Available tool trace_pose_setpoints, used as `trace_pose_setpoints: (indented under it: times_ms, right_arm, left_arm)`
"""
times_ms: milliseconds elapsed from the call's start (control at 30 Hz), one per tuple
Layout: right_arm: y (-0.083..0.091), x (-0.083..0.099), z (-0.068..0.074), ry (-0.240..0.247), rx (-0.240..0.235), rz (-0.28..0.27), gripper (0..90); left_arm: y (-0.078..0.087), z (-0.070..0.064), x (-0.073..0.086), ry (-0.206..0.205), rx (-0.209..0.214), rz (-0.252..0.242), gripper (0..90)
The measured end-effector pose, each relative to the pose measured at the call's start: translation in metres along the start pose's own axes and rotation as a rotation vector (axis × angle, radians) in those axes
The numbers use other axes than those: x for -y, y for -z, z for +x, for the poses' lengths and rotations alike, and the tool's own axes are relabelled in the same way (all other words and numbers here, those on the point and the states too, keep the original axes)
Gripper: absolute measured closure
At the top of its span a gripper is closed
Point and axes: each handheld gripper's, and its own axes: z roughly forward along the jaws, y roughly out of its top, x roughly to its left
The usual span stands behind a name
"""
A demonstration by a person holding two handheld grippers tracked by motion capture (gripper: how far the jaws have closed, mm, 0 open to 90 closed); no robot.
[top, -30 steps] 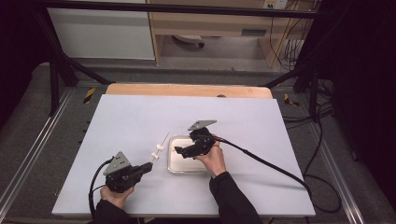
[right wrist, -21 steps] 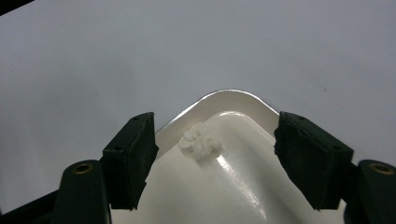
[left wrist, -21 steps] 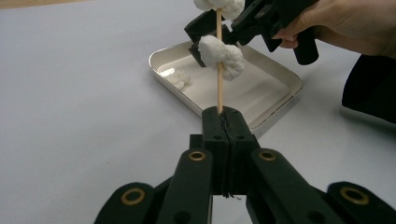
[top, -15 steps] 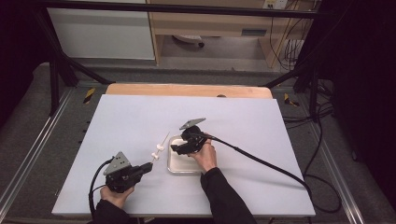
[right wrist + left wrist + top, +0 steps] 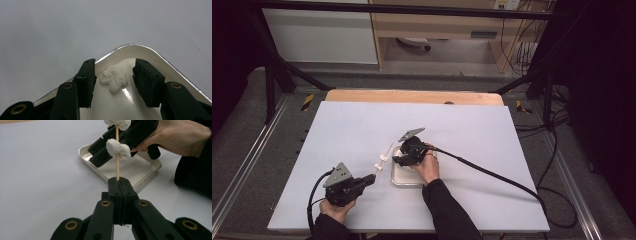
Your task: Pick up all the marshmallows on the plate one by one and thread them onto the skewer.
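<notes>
My left gripper point(image 5: 120, 182) is shut on the lower end of a thin wooden skewer point(image 5: 117, 160) that carries two white marshmallow-like pieces point(image 5: 118, 148). In the high view the skewer point(image 5: 383, 156) slants up from the left gripper point(image 5: 371, 177) toward the tray. My right gripper point(image 5: 113, 75) is open inside a corner of the white tray point(image 5: 155, 56), with a white lump point(image 5: 113, 79) lying between its jaws, untouched. From above, the right gripper point(image 5: 398, 159) hangs over the tray's point(image 5: 404, 181) left end.
The white table top point(image 5: 472, 130) has free room all around the tray. A black cable point(image 5: 492, 172) trails right from the right gripper. A wooden strip point(image 5: 412, 96) runs along the table's far edge.
The right gripper has moved left and down, from over the tray's far side into its left corner, with its jaws around the white lump. The left gripper and skewer stayed put.
</notes>
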Motion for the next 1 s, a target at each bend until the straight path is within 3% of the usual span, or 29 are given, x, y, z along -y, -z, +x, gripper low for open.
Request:
trace_pose_setpoints:
  times_ms: [233,500,733,1000]
  right_arm:
    - [-0.002,0.001,0.002,0.036,0.002,0.015,62.0]
    - [-0.001,0.002,0.003,0.039,0.019,0.018,70.4]
    - [0.0,0.002,0.003,0.009,0.037,0.006,74.1]
    - [0.016,-0.003,0.004,-0.017,0.01,-0.014,74.7]
  left_arm:
    - [0.0,0.0,0.0,-0.002,0.001,0.0,89.0]
    - [0.0,-0.001,0.0,-0.004,0.002,0.0,89.0]
    - [0.0,-0.001,0.0,-0.004,0.001,-0.001,89.0]
    - [0.0,-0.001,0.0,-0.007,0.002,0.001,89.0]
